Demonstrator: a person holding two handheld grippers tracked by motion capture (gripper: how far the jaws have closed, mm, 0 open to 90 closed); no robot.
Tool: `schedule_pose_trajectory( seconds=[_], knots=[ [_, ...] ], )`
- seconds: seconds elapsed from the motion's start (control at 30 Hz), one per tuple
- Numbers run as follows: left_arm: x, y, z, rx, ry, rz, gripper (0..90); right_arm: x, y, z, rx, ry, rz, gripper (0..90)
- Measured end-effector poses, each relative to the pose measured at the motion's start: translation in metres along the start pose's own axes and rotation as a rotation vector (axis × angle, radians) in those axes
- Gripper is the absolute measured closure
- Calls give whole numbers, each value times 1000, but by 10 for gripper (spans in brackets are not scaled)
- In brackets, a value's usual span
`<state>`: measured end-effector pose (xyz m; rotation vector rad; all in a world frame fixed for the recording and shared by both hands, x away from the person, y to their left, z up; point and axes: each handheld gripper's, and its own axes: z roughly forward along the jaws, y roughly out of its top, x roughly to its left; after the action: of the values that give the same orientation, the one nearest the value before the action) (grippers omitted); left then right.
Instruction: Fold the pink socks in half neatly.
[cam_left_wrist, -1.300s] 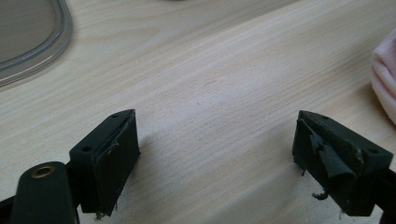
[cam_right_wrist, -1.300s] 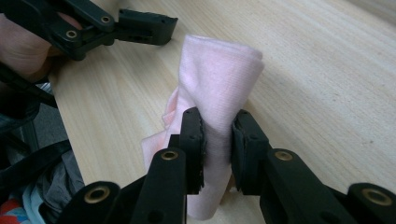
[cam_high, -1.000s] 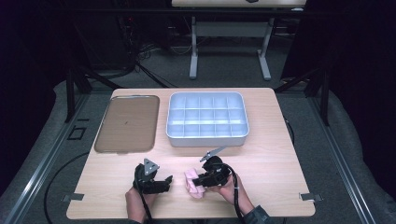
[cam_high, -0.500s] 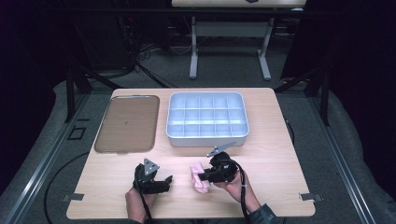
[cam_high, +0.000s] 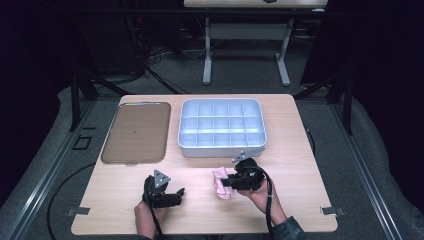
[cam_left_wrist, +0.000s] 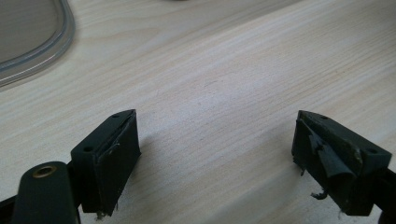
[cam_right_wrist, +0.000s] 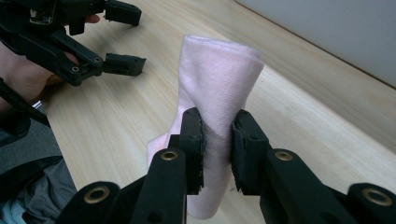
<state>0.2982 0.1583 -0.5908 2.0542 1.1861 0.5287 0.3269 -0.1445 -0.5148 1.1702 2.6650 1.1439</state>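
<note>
A pink folded cloth (cam_high: 220, 182) hangs just above the table's front middle, pinched in my right gripper (cam_high: 226, 183). In the right gripper view the jaws (cam_right_wrist: 217, 123) are shut on the cloth (cam_right_wrist: 219, 79), which stands up between them as a soft roll. My left gripper (cam_high: 172, 191) rests low on the table to the left of the cloth, a short gap away. Its jaws (cam_left_wrist: 215, 140) stand wide open over bare wood with nothing between them. The right gripper view also shows that left gripper (cam_right_wrist: 126, 37), held in a hand.
A grey tray (cam_high: 222, 150) divided into several compartments sits just behind the right gripper; its wall (cam_right_wrist: 336, 32) is close. A flat brown tray (cam_high: 135, 132) lies at the back left, with its rim (cam_left_wrist: 56, 42) near the left gripper. Bare wooden table (cam_high: 300, 200) extends to the right.
My right gripper has moved a little to the right and toward the grey tray, carrying the pink cloth. The left gripper has stayed where it was, open.
</note>
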Motion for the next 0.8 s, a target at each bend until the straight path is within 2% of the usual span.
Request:
schedule_pose_trajectory(
  seconds=[0.1, 0.8],
  knots=[
    [0, 0, 0, 0, 0, 0, 149, -3, -1, -5, -10, -43, -1, 762],
    [0, 0, 0, 0, 2, -1, 150, -22, -2, -40, -78, -132, 37, 762]
  ],
)
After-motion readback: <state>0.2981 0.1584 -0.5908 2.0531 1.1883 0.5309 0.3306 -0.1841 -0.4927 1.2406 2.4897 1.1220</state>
